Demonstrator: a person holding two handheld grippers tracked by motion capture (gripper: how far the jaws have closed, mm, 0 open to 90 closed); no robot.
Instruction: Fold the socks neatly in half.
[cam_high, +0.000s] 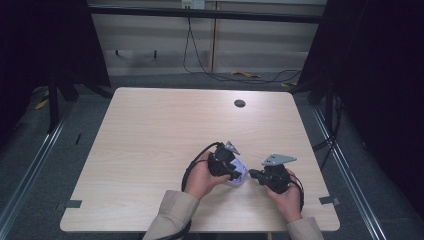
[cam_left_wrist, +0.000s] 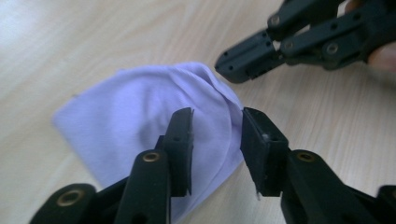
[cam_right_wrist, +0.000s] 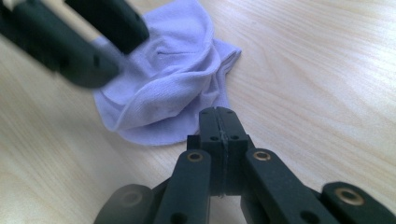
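A small pale lilac cloth (cam_high: 240, 176) lies crumpled on the wooden table (cam_high: 165, 125) near the front edge, between the two hands. My left gripper (cam_left_wrist: 217, 126) hangs over the cloth (cam_left_wrist: 135, 107) with its jaws apart, a raised fold standing loosely between them without being pinched. The right gripper (cam_right_wrist: 218, 114) is shut with nothing in it, and its tip rests just beside the edge of the cloth (cam_right_wrist: 173, 70). In the left gripper view, the right gripper (cam_left_wrist: 233, 70) points at the cloth's top fold. In the high view, the left gripper (cam_high: 234, 172) faces the right gripper (cam_high: 252, 174).
A round cable hole (cam_high: 239, 103) sits near the table's far edge. Black cables (cam_high: 225, 75) trail over the floor behind the table. Dark frame posts (cam_high: 52, 100) stand to the left and right of it.
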